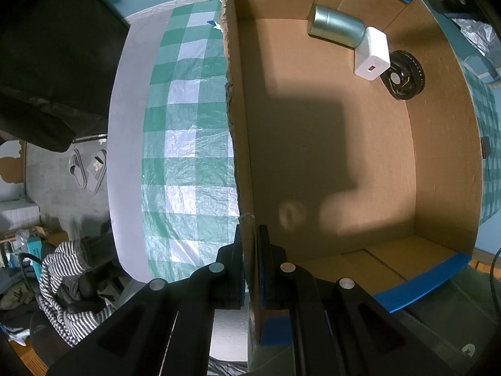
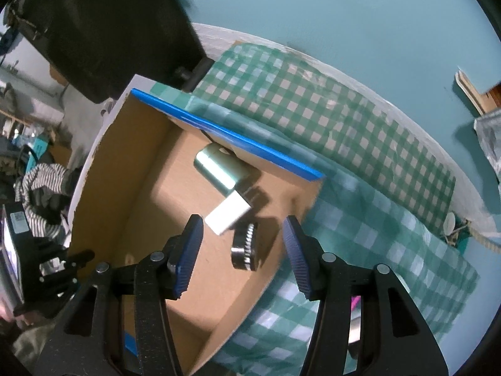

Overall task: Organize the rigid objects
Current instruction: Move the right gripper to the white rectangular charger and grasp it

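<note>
Cardboard box [image 1: 444, 163] wall btwn left tool [image 1: 249, 244] pads

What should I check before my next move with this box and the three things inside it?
1. Left tongs clamped on the cardboard box wall: ok.
2. Right tongs open and empty: ok.
3. Metal tin, white charger and black gear inside the box: ok.
4. Items tidily spaced: not ok, clustered in one corner.
5. Box flat on the checkered tablecloth: cannot tell.
</note>
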### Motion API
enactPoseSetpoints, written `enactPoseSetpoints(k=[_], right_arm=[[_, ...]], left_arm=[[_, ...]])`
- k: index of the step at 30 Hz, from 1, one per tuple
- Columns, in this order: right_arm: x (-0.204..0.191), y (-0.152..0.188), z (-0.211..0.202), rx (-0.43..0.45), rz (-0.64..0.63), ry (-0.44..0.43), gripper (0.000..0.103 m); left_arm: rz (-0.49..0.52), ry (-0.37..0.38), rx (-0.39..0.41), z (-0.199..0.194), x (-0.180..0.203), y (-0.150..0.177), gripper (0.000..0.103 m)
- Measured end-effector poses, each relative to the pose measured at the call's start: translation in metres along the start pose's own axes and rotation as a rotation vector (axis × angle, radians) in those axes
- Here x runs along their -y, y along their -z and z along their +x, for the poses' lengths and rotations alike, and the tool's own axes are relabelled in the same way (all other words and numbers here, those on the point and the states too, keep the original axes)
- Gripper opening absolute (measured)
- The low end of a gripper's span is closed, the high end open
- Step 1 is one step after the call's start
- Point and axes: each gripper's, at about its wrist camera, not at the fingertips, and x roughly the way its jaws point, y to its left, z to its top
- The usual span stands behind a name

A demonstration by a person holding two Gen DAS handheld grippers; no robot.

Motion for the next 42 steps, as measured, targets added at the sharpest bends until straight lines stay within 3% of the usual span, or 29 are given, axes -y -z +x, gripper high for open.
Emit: enactPoseSetpoints(k=[11, 14, 25, 33, 42], right_arm=[[0.049, 0.032, -0.017, 0.008, 0.152, 0.023, 0.054], [0.067, 0.04, -0.018, 0.003, 0.198, 0.032, 0.059], [0.174, 0.082, 0.006, -0.067, 0.455, 0.152, 0.06], [0.228, 0.108, 0.035, -0.126, 0.615, 0.142, 0.061], [0.243, 0.123, 0.062, -0.168, 0.706, 0.106, 0.061]], left_arm=[[0.005, -0.001, -0.002, -0.001, -0.001, 0.002, 0.006], [0.004, 0.0, -0.002, -0.001, 0.0, 0.002, 0.006], [-0.007, 0.001, -0.005, -0.001, -0.001, 0.004, 0.006], [-0.01, -0.005, -0.006, -0.001, 0.001, 0.004, 0.006], [-0.017, -0.007, -0.012, 0.0, 0.001, 0.004, 0.006]])
